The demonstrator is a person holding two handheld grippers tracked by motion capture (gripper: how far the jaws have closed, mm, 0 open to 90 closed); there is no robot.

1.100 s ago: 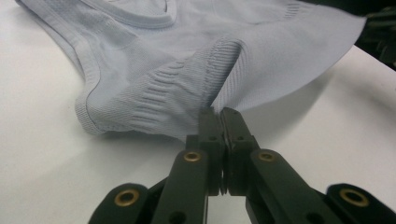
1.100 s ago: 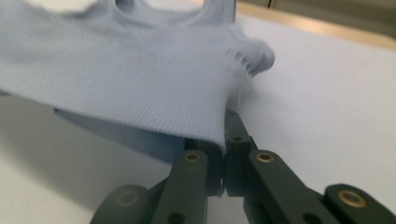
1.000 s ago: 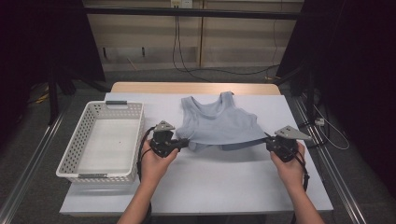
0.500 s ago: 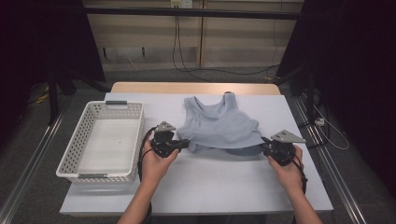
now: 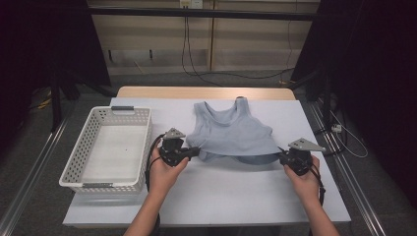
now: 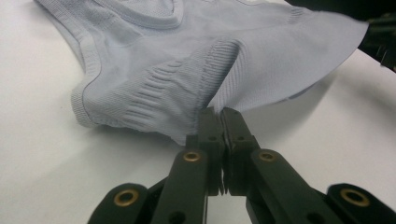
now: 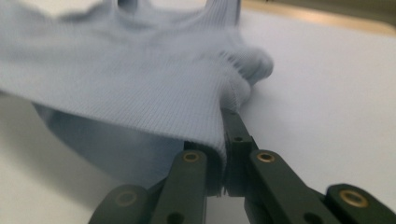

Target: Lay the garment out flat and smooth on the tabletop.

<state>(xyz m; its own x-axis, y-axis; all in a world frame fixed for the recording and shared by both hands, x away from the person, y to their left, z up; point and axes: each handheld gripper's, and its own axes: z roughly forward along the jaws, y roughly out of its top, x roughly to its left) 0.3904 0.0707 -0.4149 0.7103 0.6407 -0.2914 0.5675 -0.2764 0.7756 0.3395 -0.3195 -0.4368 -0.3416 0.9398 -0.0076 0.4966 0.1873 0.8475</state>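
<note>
While the pale blue tank top (image 5: 231, 130) lies spread across the middle of the white surface (image 5: 221, 196), I hold its bottom hem at both corners. My left tongs (image 5: 196, 150) are clenched on the hem's left corner; in the left gripper view the two black jaws meet tip to tip with a ribbed fold of the tank top (image 6: 187, 88) pinched between them, the cloth rising from the tips and fanning away over the surface (image 6: 56, 168). My right tongs (image 5: 281, 155) are clenched on the hem's right corner; their jaws have just been opening and closing again, and in the right gripper view the ribbed edge of the tank top (image 7: 140, 88) sits gripped between them, draped over the left jaw. The hem hangs stretched between my two hands, lifted a little off the surface so that a shadow lies under it, while the shoulder straps and upper part rest flat farther from me, pointing toward the far edge. My left hand (image 5: 164, 172) and right hand (image 5: 306, 182) both sit near the surface's near half. A white slotted basket (image 5: 88, 147) stands at the left side of the surface, just beside my left hand and apart from the tank top.
</note>
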